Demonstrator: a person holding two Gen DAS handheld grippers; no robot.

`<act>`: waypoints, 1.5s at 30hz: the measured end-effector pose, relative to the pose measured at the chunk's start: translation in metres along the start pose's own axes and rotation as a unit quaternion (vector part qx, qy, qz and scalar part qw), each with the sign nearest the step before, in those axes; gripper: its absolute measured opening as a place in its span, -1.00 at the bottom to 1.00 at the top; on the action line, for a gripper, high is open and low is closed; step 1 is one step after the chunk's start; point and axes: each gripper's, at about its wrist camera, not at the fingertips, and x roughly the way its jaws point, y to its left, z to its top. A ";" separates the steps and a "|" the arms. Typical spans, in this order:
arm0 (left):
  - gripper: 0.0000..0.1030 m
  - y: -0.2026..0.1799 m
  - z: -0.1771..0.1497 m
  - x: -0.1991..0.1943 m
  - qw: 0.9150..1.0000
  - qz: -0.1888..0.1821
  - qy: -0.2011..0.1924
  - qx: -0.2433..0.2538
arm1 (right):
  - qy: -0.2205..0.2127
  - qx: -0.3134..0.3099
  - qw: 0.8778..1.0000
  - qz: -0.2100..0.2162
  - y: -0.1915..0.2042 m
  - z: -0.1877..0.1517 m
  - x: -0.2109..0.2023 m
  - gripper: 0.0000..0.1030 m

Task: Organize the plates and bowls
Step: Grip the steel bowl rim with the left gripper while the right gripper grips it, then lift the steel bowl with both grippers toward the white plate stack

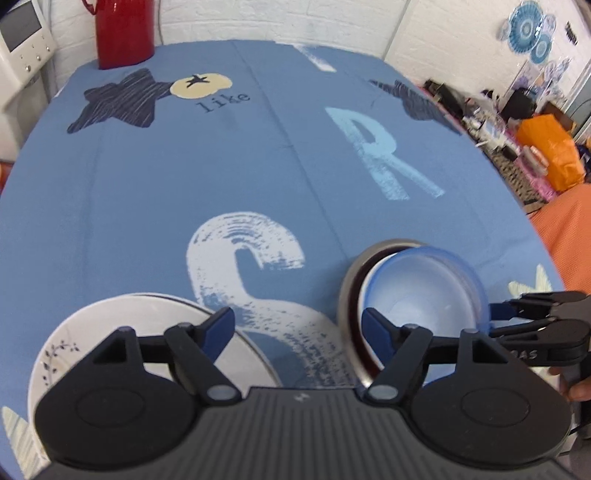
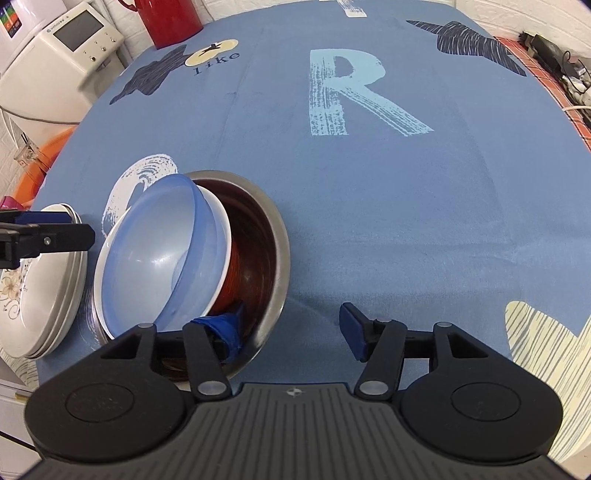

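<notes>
A tilted nest of bowls sits on the blue tablecloth: a translucent blue bowl (image 2: 159, 254) inside a white bowl (image 2: 221, 236), a red-brown bowl (image 2: 236, 273) and a steel bowl (image 2: 277, 236). My right gripper (image 2: 290, 326) is open, with its left finger inside the steel bowl and its right finger outside the wall. A stack of white floral plates (image 2: 40, 288) lies left of the bowls. My left gripper (image 1: 297, 328) is open and holds nothing, its left finger over the top plate (image 1: 110, 317), beside the bowls (image 1: 417, 288).
A red jug (image 1: 123, 31) stands at the table's far left corner, with a white appliance (image 2: 62, 59) beyond the edge. Orange bag (image 1: 550, 147) and clutter sit off the right side. Bare tablecloth (image 2: 369, 184) stretches behind and right of the bowls.
</notes>
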 end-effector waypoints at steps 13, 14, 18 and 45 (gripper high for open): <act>0.47 -0.011 0.005 0.005 0.999 -0.009 0.002 0.033 | 0.013 0.041 0.999 0.014 -0.006 -0.001 -0.003 -0.07; 0.47 -0.008 0.008 0.001 0.999 -0.002 -0.004 0.033 | 0.013 0.039 0.999 0.016 -0.006 -0.001 -0.003 -0.07; 0.46 -0.001 0.017 -0.001 0.998 0.021 0.014 0.063 | 0.012 0.041 0.999 0.021 -0.009 0.001 -0.003 -0.06; 0.65 -0.006 0.019 0.031 0.993 -0.011 0.030 0.113 | 0.000 0.024 1.000 -0.011 -0.006 0.000 0.000 0.03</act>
